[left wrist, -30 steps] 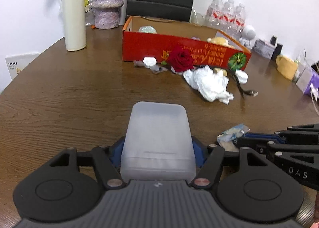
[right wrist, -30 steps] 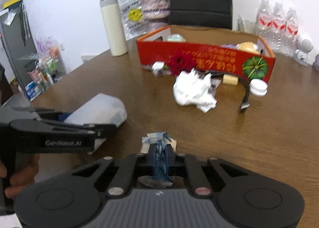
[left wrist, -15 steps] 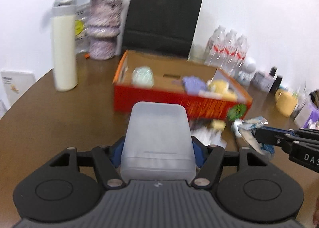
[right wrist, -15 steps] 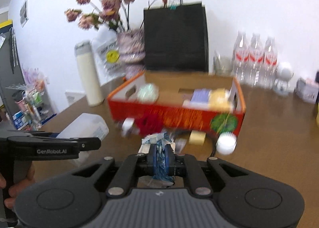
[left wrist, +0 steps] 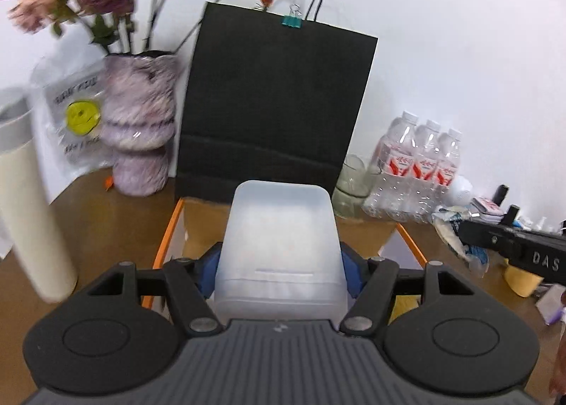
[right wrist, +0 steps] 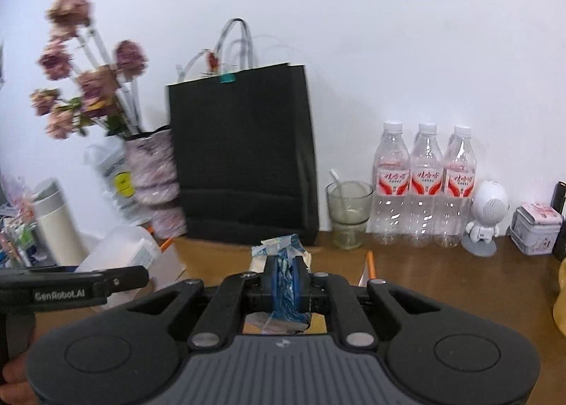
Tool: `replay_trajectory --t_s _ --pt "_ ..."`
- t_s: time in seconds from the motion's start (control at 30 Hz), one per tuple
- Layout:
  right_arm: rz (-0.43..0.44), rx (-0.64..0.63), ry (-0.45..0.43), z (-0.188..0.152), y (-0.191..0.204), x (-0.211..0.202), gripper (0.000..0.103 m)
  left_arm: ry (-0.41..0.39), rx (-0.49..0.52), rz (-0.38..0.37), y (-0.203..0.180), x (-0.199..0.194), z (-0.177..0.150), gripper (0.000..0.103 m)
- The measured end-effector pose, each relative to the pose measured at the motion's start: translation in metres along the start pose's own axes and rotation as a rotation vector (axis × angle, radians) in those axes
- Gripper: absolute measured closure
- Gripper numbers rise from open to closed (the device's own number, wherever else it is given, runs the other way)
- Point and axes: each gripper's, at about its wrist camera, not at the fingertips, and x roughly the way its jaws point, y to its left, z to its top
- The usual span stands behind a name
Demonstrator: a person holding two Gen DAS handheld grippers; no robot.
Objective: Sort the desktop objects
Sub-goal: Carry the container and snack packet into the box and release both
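My left gripper (left wrist: 279,263) is shut on a translucent white plastic box (left wrist: 281,249) and holds it above the orange-rimmed cardboard box (left wrist: 166,228). The plastic box also shows at the left of the right wrist view (right wrist: 120,252). My right gripper (right wrist: 284,281) is shut on a crumpled blue and white wrapper (right wrist: 283,263), held over the same cardboard box, whose orange edge (right wrist: 369,263) shows just beyond. The wrapper and right gripper also show at the right of the left wrist view (left wrist: 456,231).
A black paper bag (left wrist: 272,114) stands behind the box. A purple vase (left wrist: 141,129) with dried flowers and a cream flask (left wrist: 24,199) stand at left. A glass cup (right wrist: 348,214), three water bottles (right wrist: 424,189), a white robot figure (right wrist: 486,217) and a tin (right wrist: 536,228) stand at right.
Both grippers have risen and moved forward from the table's front to above the cardboard box, still carrying the plastic box and the wrapper. The loose items on the table have dropped out of view.
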Motion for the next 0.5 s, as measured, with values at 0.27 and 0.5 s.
replay_trajectory --t_s 0.27,0.5 --pt "-0.086 -0.018 0.171 0.029 -0.023 0.100 0.096 0.178 0.048 0.039 -0.008 0.111 0.018 0.035" --pt "-0.168 -0.106 0.384 0.001 -0.026 0.192 0.096 0.318 0.078 0.076 -0.018 0.174 0.006 0.035"
